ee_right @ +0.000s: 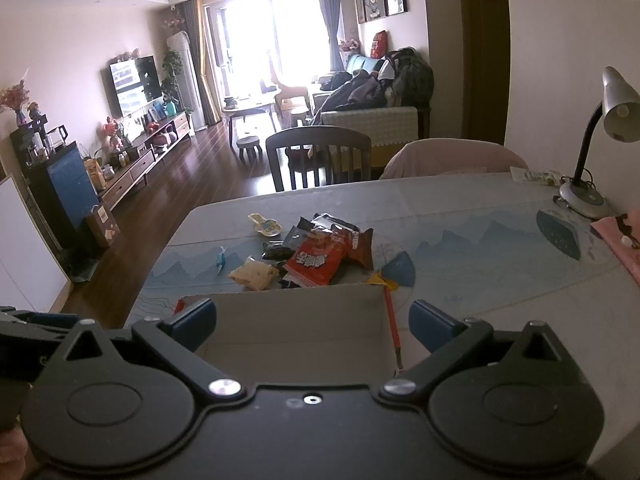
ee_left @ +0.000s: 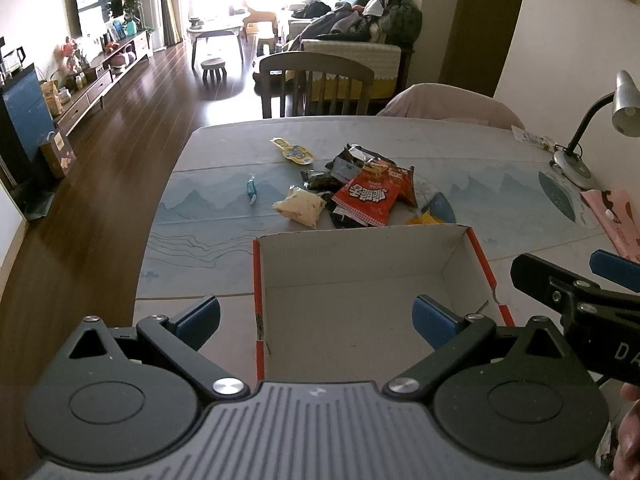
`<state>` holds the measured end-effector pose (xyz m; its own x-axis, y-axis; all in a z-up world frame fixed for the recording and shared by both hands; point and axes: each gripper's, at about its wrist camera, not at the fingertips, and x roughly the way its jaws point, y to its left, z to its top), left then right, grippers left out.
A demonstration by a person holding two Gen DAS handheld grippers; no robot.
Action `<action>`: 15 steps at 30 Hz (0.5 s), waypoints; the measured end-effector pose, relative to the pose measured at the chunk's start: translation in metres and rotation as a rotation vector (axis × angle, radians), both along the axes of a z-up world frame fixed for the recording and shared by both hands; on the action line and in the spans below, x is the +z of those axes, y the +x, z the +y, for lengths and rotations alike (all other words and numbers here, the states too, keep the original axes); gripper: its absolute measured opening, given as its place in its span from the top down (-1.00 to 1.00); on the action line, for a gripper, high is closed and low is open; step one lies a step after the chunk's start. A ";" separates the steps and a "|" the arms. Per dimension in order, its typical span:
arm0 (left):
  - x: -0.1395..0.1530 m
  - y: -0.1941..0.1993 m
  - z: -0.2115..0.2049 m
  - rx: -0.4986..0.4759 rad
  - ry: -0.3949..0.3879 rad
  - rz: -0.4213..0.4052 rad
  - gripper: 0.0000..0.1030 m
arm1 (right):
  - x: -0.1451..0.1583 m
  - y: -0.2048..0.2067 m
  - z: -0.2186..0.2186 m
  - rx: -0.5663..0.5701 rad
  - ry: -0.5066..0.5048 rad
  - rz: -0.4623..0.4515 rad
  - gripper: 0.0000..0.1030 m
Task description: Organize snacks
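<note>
Right now both my left gripper [ee_left: 316, 320] and right gripper [ee_right: 312, 324] hang spread and empty over the box [ee_left: 460, 256], snack pile [ee_left: 370, 194] at twelve o'clock just beyond its far wall, roughly equally near.

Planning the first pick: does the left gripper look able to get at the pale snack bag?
Probably yes. The left gripper is open and empty, and the pale bag lies exposed just beyond the box; it must pass over the box's far wall.
</note>
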<state>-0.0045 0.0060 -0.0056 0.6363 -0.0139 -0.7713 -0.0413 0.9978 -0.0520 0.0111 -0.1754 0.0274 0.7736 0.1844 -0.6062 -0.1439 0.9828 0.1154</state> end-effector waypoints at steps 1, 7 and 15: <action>0.000 0.000 0.000 0.000 0.001 0.000 -1.00 | 0.000 0.000 0.000 0.000 0.000 0.000 -0.99; 0.000 0.000 0.001 -0.003 0.001 -0.002 -1.00 | 0.000 0.000 0.000 -0.001 0.001 0.000 -0.99; -0.001 -0.001 0.004 -0.024 0.004 -0.004 -1.00 | 0.000 0.002 0.002 -0.017 0.003 0.003 -0.99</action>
